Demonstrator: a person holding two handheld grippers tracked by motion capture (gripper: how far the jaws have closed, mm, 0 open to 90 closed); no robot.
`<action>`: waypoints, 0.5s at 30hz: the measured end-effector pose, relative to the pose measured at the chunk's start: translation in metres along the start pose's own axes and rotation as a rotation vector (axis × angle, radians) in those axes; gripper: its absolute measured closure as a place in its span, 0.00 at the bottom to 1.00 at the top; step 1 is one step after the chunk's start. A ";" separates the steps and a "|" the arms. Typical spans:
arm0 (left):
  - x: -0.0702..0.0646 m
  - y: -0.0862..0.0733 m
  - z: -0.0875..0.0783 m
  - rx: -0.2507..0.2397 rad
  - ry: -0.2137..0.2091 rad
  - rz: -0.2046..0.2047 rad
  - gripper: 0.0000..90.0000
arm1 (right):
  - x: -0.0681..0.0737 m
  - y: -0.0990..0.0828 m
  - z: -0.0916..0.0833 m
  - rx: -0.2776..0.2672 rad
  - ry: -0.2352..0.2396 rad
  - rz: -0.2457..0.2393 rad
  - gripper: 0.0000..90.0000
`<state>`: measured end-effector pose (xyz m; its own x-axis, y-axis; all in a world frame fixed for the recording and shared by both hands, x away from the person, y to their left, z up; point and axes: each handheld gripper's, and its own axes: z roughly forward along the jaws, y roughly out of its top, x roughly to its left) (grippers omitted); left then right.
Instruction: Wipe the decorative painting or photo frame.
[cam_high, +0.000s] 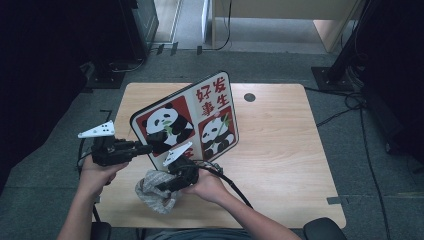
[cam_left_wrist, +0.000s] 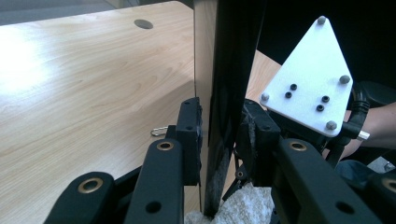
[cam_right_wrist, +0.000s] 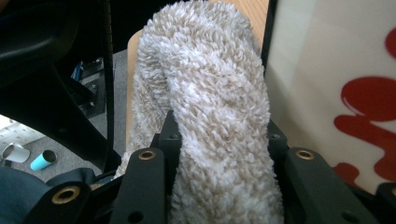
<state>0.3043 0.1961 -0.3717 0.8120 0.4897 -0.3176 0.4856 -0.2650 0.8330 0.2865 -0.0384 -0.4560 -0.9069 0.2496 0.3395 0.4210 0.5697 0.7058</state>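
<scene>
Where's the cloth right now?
The cloth hangs in the right gripper at the table's near edge, just below the panda board.

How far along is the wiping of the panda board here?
Done: left gripper clamps the panda board's edge and holds it tilted up off the table; right gripper grips the fluffy cloth. In hand: cloth sits beside the board's lower edge. Left: any actual wiping; I cannot tell whether it has started.

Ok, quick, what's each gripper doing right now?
Left gripper: shut on the panda board's edge, holding it tilted up.
Right gripper: shut on the fluffy cloth.
</scene>
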 end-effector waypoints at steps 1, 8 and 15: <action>0.000 0.000 0.001 0.003 0.000 -0.001 0.80 | 0.000 -0.001 0.001 -0.002 0.002 -0.002 0.71; 0.000 0.000 0.004 0.016 -0.001 -0.005 0.84 | -0.002 -0.006 0.001 -0.001 0.006 -0.004 0.72; 0.001 -0.002 0.007 0.003 -0.005 -0.003 0.87 | -0.005 -0.012 0.000 0.004 0.006 0.001 0.72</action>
<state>0.3066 0.1916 -0.3765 0.8122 0.4865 -0.3220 0.4888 -0.2659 0.8309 0.2858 -0.0470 -0.4662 -0.9062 0.2456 0.3444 0.4222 0.5728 0.7026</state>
